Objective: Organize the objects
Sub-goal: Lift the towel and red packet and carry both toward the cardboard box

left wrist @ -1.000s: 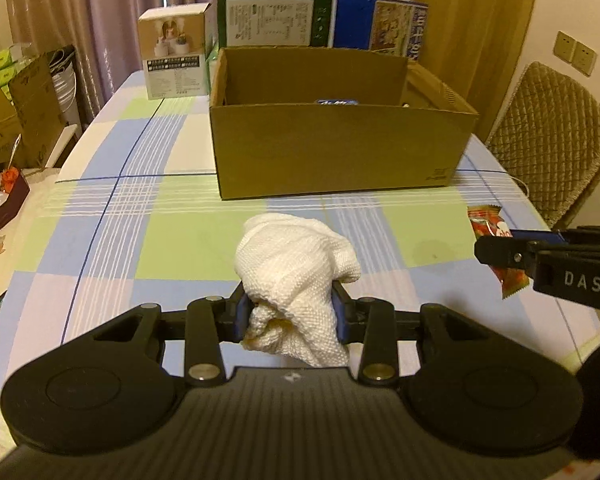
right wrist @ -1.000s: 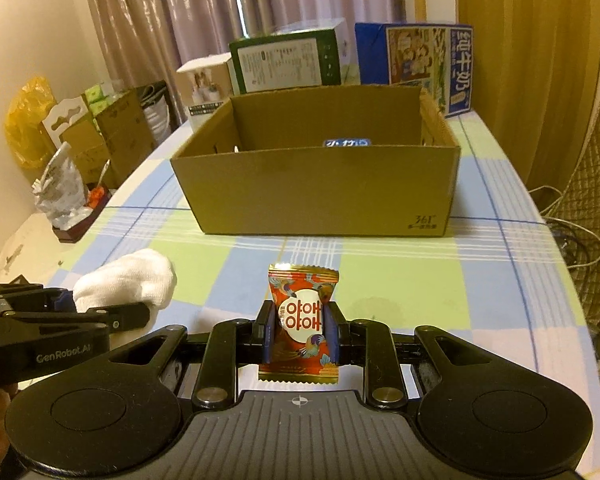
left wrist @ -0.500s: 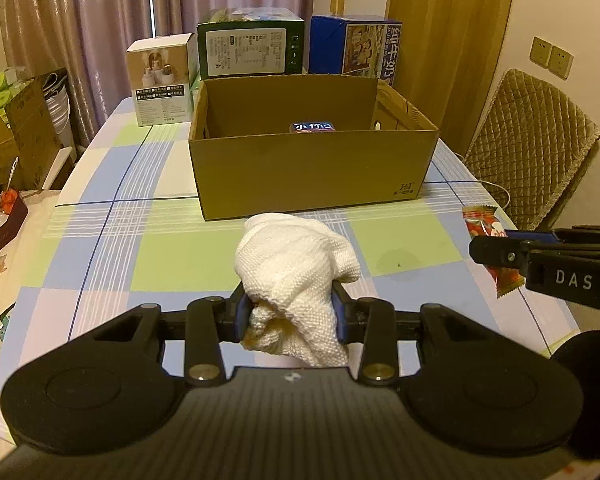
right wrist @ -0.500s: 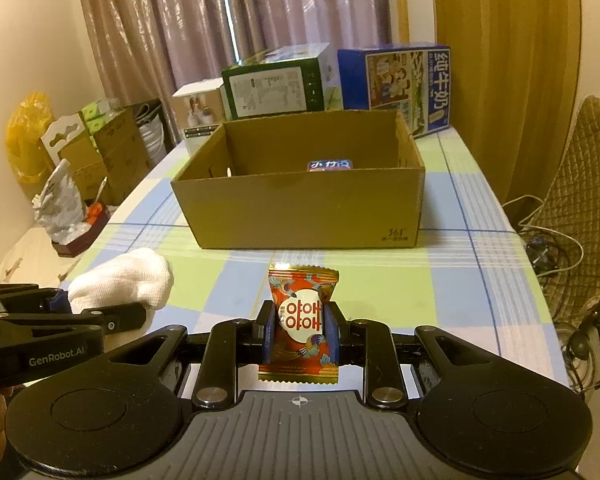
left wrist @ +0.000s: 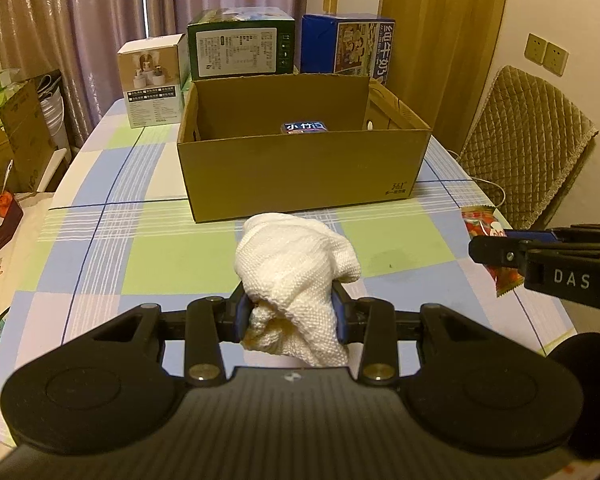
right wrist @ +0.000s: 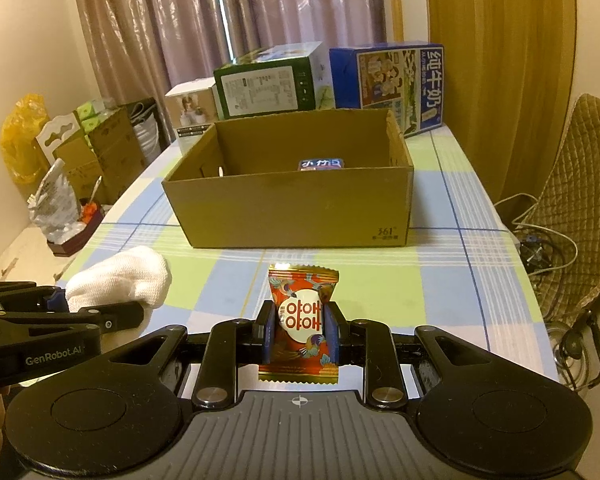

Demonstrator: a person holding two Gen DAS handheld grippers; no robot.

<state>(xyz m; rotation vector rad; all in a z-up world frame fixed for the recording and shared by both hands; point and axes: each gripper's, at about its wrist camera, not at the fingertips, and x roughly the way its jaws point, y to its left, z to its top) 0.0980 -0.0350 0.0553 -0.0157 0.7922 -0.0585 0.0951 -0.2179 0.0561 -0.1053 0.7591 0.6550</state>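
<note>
The cloth (left wrist: 296, 280) is sitting pinched in the left claw (left wrist: 290, 316), bulging up and forward past its fingers, while the candy (right wrist: 302, 320) is standing upright, clamped in the right claw (right wrist: 300, 330). Both claws are hovering over the checkered surface (left wrist: 140, 248), side by side but apart. Ahead of them the open box (right wrist: 300, 208) is resting on that surface, holding a small blue pack (right wrist: 321, 164) near its far wall.

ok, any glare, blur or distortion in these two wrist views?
Left wrist: sharp, warm dim light, fisheye bends the table edge; white cloth near blown out. Right wrist: sharp too, snack packet legible, dark corner vignetting, curtains slightly shiny.
</note>
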